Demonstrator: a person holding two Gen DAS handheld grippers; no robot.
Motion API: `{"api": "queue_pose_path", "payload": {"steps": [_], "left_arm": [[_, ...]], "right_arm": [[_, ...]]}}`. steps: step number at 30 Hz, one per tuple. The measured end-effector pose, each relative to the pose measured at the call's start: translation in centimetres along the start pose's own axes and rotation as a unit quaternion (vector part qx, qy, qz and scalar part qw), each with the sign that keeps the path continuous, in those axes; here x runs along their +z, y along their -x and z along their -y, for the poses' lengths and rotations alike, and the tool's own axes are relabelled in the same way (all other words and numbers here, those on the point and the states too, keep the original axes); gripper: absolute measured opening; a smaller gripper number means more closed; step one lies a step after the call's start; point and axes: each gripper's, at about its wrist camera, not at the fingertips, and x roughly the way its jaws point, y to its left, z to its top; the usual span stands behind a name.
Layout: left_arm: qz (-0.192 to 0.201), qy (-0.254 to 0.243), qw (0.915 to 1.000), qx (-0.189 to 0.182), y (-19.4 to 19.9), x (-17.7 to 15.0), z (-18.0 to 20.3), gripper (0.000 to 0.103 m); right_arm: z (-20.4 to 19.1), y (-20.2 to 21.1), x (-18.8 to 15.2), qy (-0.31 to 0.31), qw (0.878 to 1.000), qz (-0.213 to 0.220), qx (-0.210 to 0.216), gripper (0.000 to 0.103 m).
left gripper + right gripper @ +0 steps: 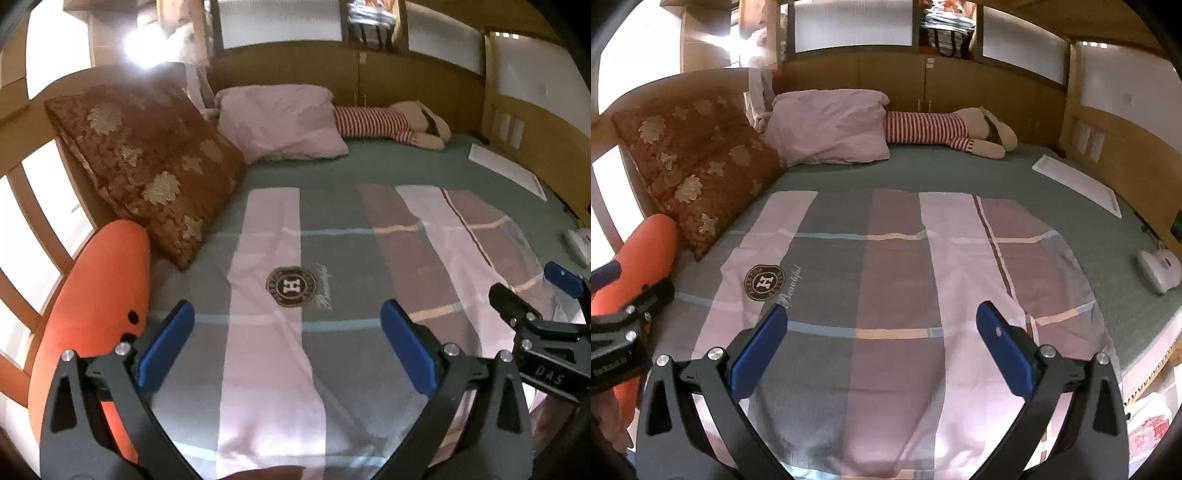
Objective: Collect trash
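My left gripper (288, 317) is open and empty, held above a checked blanket (332, 258) spread on a bed. My right gripper (882, 317) is also open and empty above the same blanket (894, 280). The right gripper also shows at the right edge of the left wrist view (532, 291). Part of the left gripper shows at the left edge of the right wrist view (624, 291). A flat white paper-like sheet (1078, 184) lies on the green sheet at the right side of the bed; it also shows in the left wrist view (508, 171). I see no clear trash item close to either gripper.
A brown flowered cushion (147, 166), a pink pillow (280, 122) and a striped plush toy (391, 122) lie at the head of the bed. An orange cushion (96, 314) leans at the left. A small white device (1160, 269) sits at the right edge. A wooden frame surrounds the bed.
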Motion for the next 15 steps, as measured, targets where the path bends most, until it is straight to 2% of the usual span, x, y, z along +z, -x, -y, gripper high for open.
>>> {"api": "queue_pose_path", "payload": {"steps": [5, 12, 15], "left_arm": [[0.004, 0.0, 0.9999, -0.01, 0.53, -0.38, 0.69, 0.1], [-0.006, 0.015, 0.9983, -0.056, 0.4, -0.95, 0.59, 0.1], [-0.009, 0.016, 0.9984, -0.053, 0.22, -1.04, 0.59, 0.1]], "right_arm": [[0.43, -0.26, -0.53, -0.001, 1.0, -0.009, -0.003, 0.1], [0.51, -0.35, -0.87, -0.003, 1.0, -0.013, -0.002, 0.1], [0.54, -0.39, -0.89, -0.002, 1.0, -0.014, -0.001, 0.1]]}}
